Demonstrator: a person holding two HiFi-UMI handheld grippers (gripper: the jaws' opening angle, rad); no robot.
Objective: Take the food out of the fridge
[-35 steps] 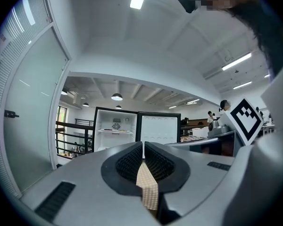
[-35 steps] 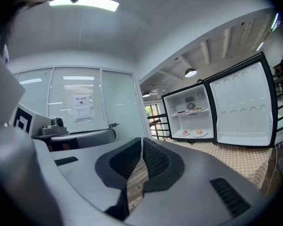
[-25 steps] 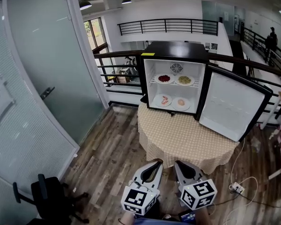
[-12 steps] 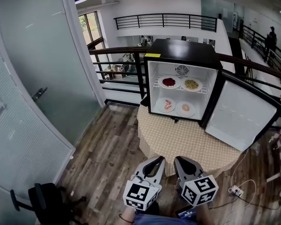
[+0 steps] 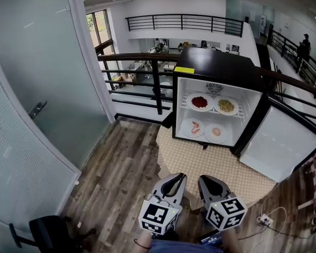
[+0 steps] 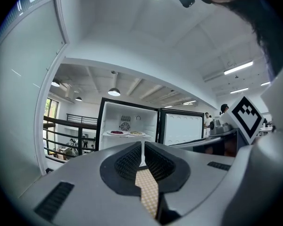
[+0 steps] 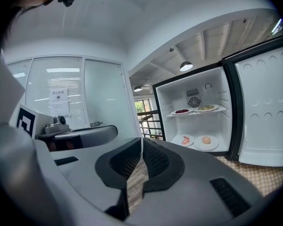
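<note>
The fridge point(image 5: 216, 67) is standing open on the table point(image 5: 210, 165), its door point(image 5: 282, 144) hanging out to the right, where a careless arm could be knocking it. Four plates point(image 5: 199, 101) of food are sitting inside, two on the wire shelf point(image 5: 241, 111), two below; the upper pair could be tipping if dragged across the wires. The left gripper point(image 5: 176, 177) and right gripper point(image 5: 204, 179) are hovering short of the table, jaws pressed together and empty, so unopened they risk shoving a plate backward.
</note>
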